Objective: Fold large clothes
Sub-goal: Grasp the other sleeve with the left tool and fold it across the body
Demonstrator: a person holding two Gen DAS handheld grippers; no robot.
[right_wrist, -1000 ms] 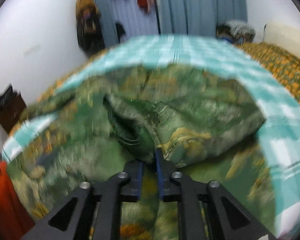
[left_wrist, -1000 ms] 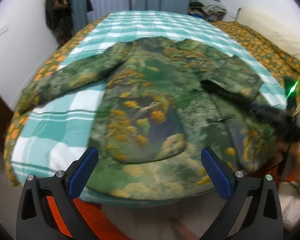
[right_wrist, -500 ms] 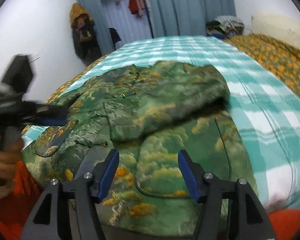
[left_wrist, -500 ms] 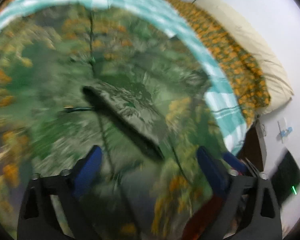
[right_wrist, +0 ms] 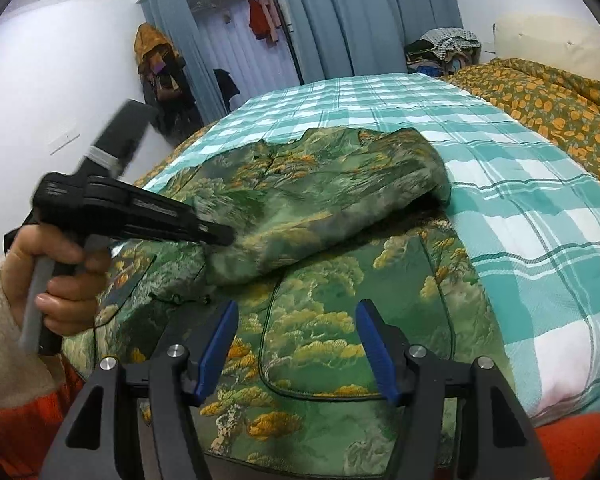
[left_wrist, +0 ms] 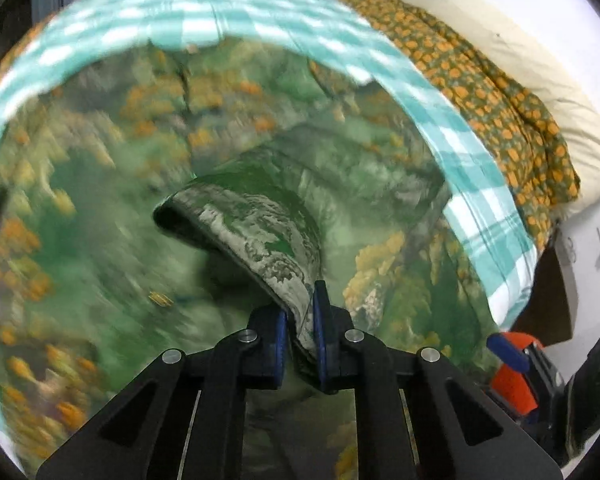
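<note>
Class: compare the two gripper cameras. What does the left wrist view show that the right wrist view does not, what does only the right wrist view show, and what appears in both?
Only the left wrist view shows the left gripper from behind, its blue pads shut on the sleeve cuff of the jacket.

Only the right wrist view shows the right gripper open above the jacket's hem, the hand gripping the left tool's handle, the blue curtains and hanging clothes.

Both show the green and orange jacket, the checked bedsheet and the orange-patterned quilt.
</note>
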